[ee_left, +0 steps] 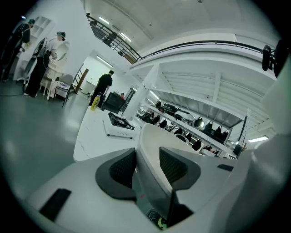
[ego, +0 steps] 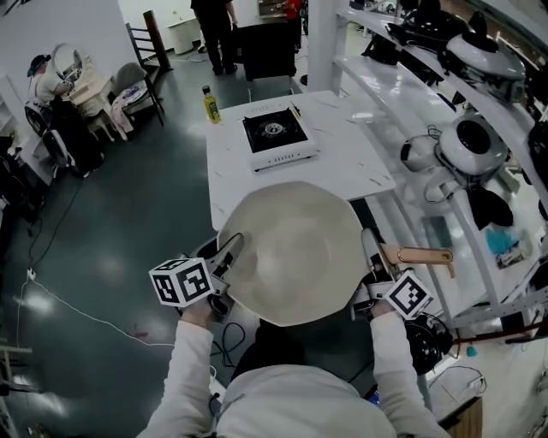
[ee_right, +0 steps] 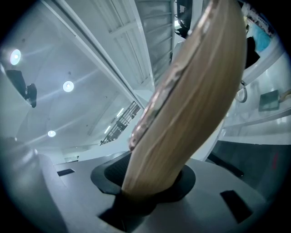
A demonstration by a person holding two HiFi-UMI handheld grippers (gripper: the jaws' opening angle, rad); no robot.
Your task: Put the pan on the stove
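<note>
I hold a cream-white pan (ego: 291,252) in the air in front of me, short of the white table (ego: 351,158). My left gripper (ego: 229,253) is shut on the pan's left rim (ee_left: 146,150), which stands between its dark pads (ee_left: 122,167). My right gripper (ego: 371,267) is shut on the pan's wooden handle (ego: 421,255), which fills the right gripper view (ee_right: 195,104) and hides the pads. The portable gas stove (ego: 275,133) sits on the table's far half, and it shows in the left gripper view too (ee_left: 119,124).
A yellow bottle (ego: 211,105) stands at the table's far left corner. White shelves with round appliances (ego: 467,141) run along the right side. A person (ego: 214,26) stands beyond the table. Chairs (ego: 128,90) are at the far left, and cables (ego: 77,312) lie on the floor.
</note>
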